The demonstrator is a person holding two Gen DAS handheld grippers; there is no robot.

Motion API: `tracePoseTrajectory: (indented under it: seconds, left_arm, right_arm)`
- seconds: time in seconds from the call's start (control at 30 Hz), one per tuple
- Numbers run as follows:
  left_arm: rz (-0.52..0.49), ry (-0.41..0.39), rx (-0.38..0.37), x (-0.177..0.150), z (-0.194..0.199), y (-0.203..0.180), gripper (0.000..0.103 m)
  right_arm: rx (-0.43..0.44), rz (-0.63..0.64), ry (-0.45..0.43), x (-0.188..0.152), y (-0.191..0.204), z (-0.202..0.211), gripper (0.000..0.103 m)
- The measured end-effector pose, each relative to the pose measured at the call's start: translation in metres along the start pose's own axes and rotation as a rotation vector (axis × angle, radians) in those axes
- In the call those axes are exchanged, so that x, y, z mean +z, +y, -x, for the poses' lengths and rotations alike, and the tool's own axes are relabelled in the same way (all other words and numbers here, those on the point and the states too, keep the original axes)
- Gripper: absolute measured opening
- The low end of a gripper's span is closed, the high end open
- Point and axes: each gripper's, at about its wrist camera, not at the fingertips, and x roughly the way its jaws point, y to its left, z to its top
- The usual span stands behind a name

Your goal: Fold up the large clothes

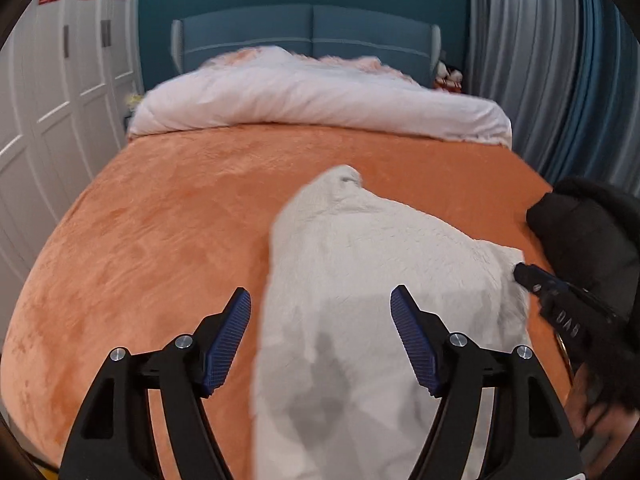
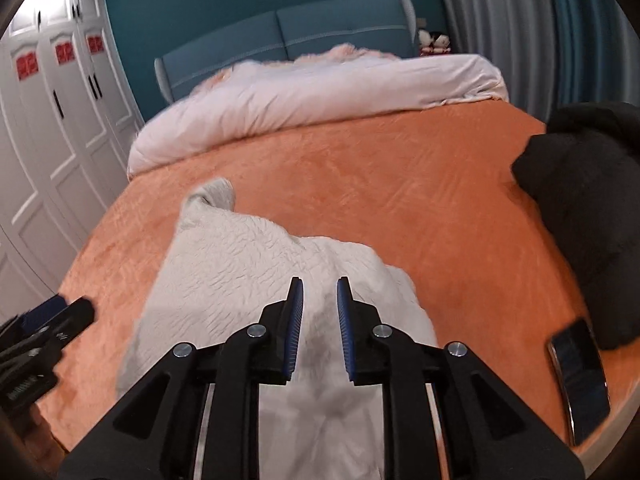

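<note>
A large white fleece garment [image 1: 372, 280] lies bunched on the orange bedspread [image 1: 168, 216], one end trailing toward the pillows. My left gripper [image 1: 320, 312] is wide open and empty, hovering over the garment's left part. My right gripper [image 2: 319, 296] has its jaws close together with a narrow gap; a fold of the white garment [image 2: 248, 264] rises between the pads, and I cannot tell if it is pinched. The right gripper also shows in the left wrist view [image 1: 532, 276], at the garment's right edge. The left gripper shows in the right wrist view [image 2: 60, 320], low at the left.
A rolled white duvet [image 1: 312, 96] lies across the bed's head by the blue headboard [image 1: 308, 32]. A black garment [image 2: 588, 200] is piled at the bed's right edge, a phone [image 2: 580, 376] beside it. White wardrobes [image 1: 52, 100] stand left, curtains [image 1: 552, 60] right.
</note>
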Motion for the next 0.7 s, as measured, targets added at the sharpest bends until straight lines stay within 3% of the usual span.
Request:
tracePoseTrajectory:
  seconds: [0.2, 0.7]
  left_arm:
    - [0.010, 0.101, 0.057, -0.009, -0.072, -0.014, 0.073]
    - [0.018, 0.060, 0.096, -0.032, -0.106, -0.023, 0.085]
  right_arm:
    - [-0.047, -0.022, 0.050, -0.023, -0.016, -0.048, 0.011]
    - [-0.004, -0.074, 0.040, -0.052, -0.030, -0.092, 0.010]
